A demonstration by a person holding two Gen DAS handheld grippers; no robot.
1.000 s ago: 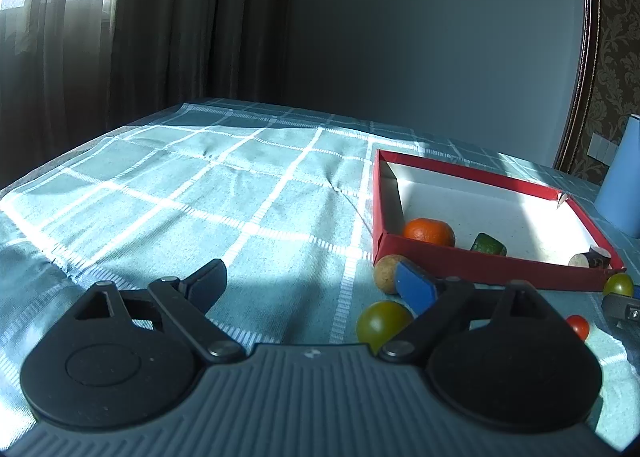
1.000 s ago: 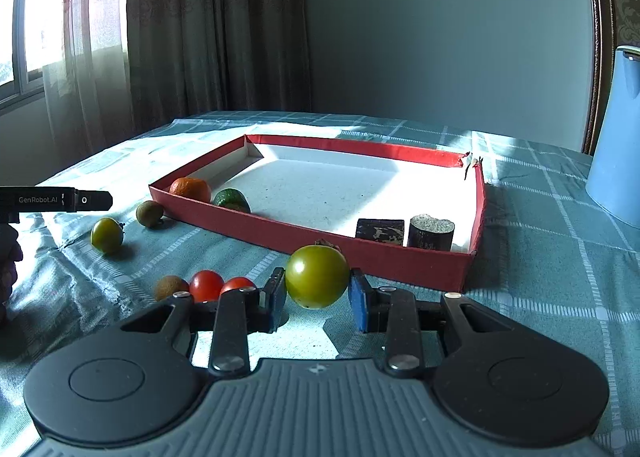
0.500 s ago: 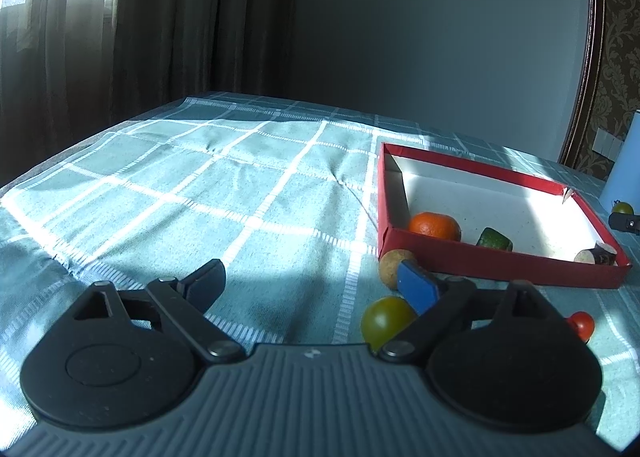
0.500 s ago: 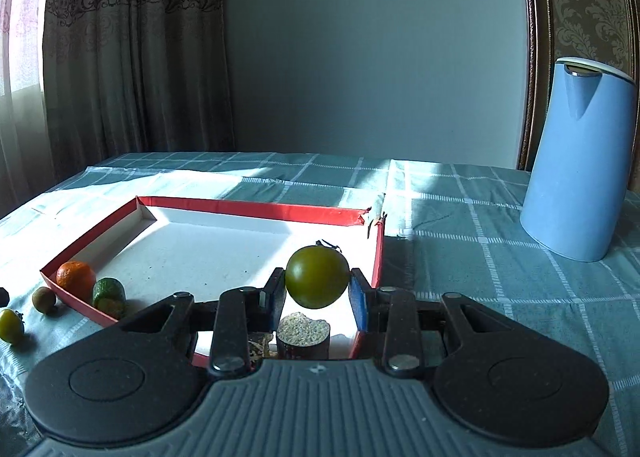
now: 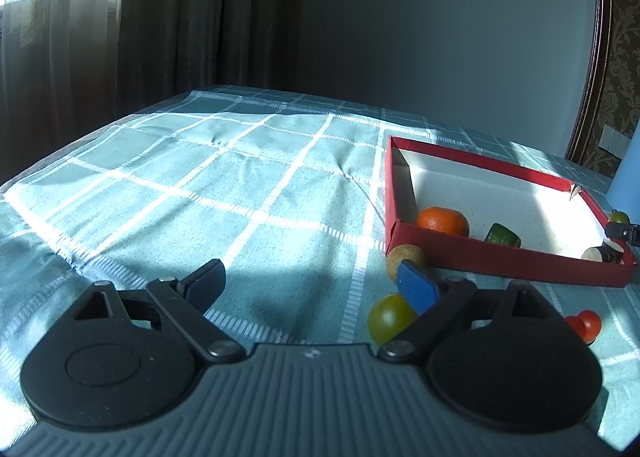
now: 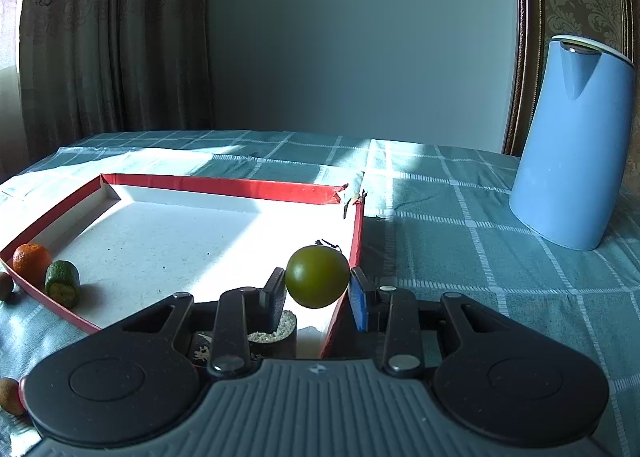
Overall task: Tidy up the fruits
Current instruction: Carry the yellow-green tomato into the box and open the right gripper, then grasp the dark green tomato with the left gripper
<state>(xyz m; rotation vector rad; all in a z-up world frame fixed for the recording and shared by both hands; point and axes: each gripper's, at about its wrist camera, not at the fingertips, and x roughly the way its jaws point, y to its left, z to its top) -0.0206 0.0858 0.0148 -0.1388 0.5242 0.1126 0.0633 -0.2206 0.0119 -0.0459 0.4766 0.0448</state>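
Note:
My right gripper [image 6: 317,293] is shut on a green tomato [image 6: 317,277] and holds it above the near right corner of the red-walled tray [image 6: 224,189]. The tray holds an orange [image 6: 31,263], a green cut fruit [image 6: 62,283] and a dark cylinder [image 6: 274,335]. My left gripper [image 5: 310,285] is open and empty, low over the cloth left of the tray [image 5: 500,257]. A yellow-green tomato [image 5: 388,317] and a brown fruit [image 5: 404,257] lie by its right finger. A red tomato [image 5: 586,325] lies further right.
A blue kettle [image 6: 572,145] stands on the cloth right of the tray. Brown fruits [image 6: 10,395] lie outside the tray's left wall. Curtains and a wall stand behind the table. The checked cloth [image 5: 200,197] stretches left of the tray.
My right gripper has carried the green tomato up from the cloth and right, over the tray's near right corner. My left gripper has barely moved.

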